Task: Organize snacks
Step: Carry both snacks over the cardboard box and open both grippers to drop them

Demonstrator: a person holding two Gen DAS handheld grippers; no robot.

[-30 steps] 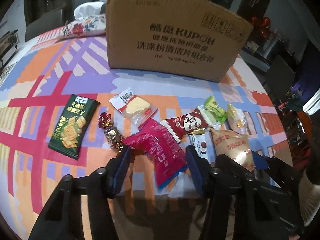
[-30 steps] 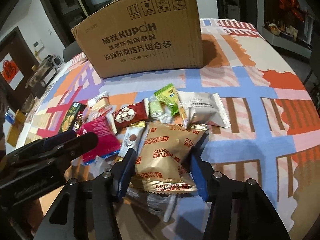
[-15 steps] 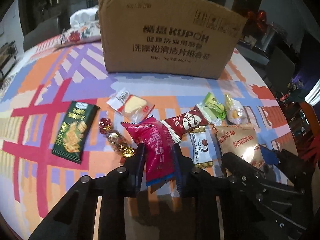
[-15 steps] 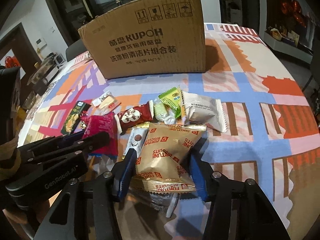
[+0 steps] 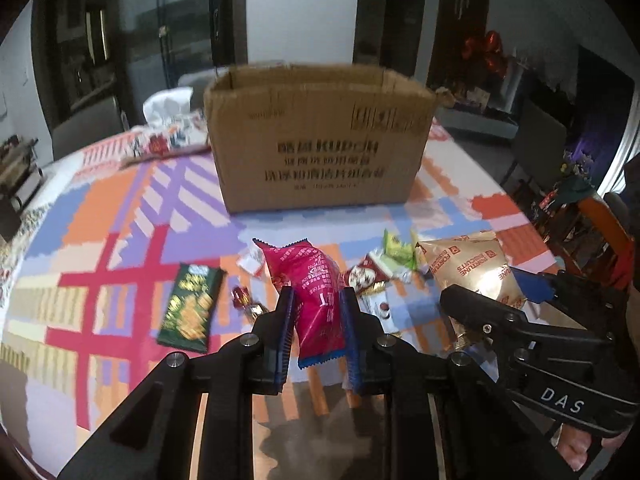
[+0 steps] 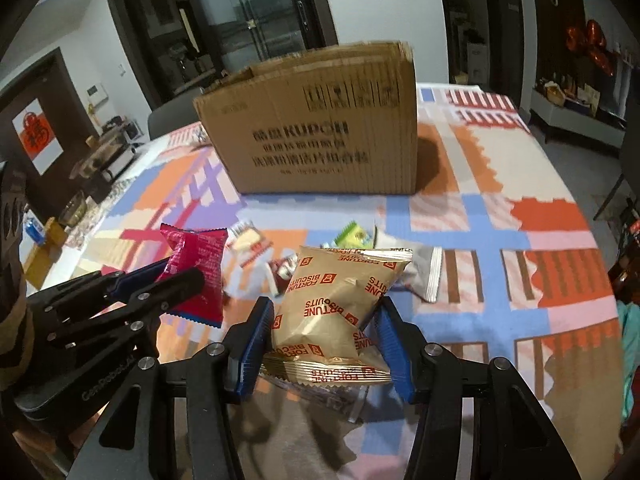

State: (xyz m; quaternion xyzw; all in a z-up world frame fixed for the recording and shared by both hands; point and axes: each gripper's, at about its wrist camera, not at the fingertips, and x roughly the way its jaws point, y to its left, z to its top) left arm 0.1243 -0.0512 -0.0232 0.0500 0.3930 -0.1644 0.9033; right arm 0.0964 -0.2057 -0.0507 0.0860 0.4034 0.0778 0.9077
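My left gripper [image 5: 316, 300] is shut on a pink-red snack packet [image 5: 310, 280] and holds it above the table; the packet also shows in the right wrist view [image 6: 198, 272]. My right gripper [image 6: 326, 312] is shut on a gold Fortune Biscuits bag [image 6: 340, 300], lifted off the table; the bag also shows in the left wrist view [image 5: 472, 272]. An open cardboard box [image 5: 320, 140] stands at the back of the table, also seen in the right wrist view [image 6: 316, 140].
On the patterned tablecloth [image 5: 120, 220] lie a dark green cracker packet [image 5: 190, 308], a foil candy [image 5: 244, 300], a small red-brown packet [image 5: 366, 278], a green packet [image 5: 396, 248] and a silver-white packet [image 6: 424, 272]. A floral pillow [image 5: 164, 140] lies left of the box.
Both grippers have risen with their packets, lifting them off the table. The left jaws closed on the pink packet during the last second. The box's open top now shows.
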